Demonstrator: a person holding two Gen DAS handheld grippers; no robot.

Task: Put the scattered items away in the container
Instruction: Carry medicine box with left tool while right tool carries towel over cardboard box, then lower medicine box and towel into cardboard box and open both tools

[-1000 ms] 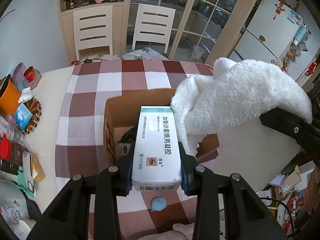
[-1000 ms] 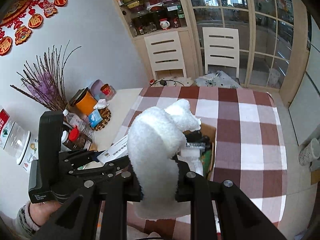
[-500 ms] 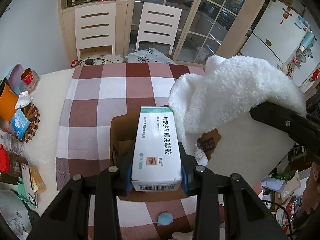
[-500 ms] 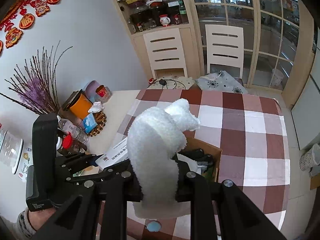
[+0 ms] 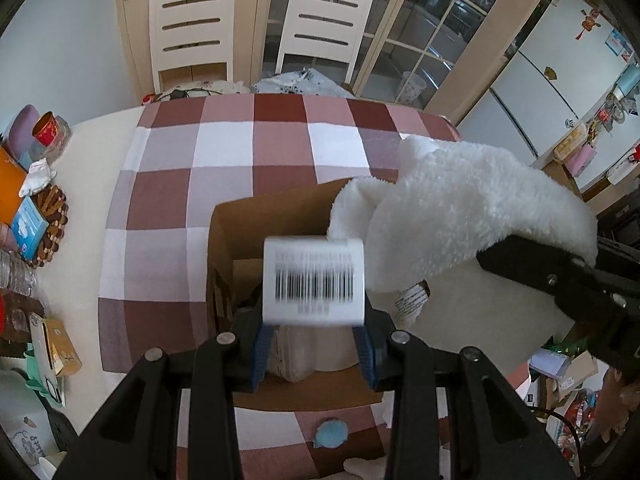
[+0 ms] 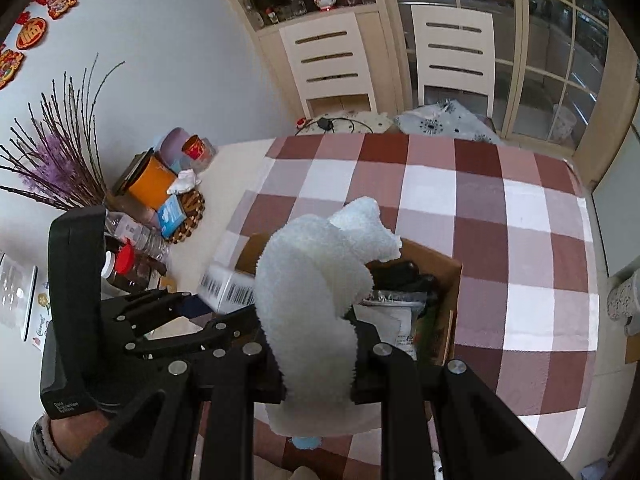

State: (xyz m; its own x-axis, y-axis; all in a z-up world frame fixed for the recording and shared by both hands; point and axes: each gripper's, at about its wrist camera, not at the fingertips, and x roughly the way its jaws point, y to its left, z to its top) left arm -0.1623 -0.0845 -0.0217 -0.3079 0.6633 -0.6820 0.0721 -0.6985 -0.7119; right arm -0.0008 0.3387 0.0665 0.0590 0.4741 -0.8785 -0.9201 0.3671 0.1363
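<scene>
An open cardboard box (image 5: 256, 220) sits on the checkered tablecloth; it also shows in the right wrist view (image 6: 448, 276) with dark and white items inside. My left gripper (image 5: 314, 350) stands open over the box. The white medicine box (image 5: 314, 280) is blurred, tipped barcode end up, just past the blue pads and falling into the box; it also shows in the right wrist view (image 6: 228, 290). My right gripper (image 6: 316, 364) is shut on a fluffy white cloth (image 6: 316, 280), held above the box; the cloth also shows in the left wrist view (image 5: 460, 216).
A small blue item (image 5: 330, 434) lies on the tablecloth in front of the box. Jars, bottles, an orange canister (image 6: 154, 180) and a woven mat (image 5: 50, 220) crowd the table's left side. Two white chairs (image 5: 192, 28) stand behind the table.
My left gripper has opened and let go of the medicine box, which tips forward and drops toward the cardboard box. Both grippers have risen slightly. The right still holds the cloth.
</scene>
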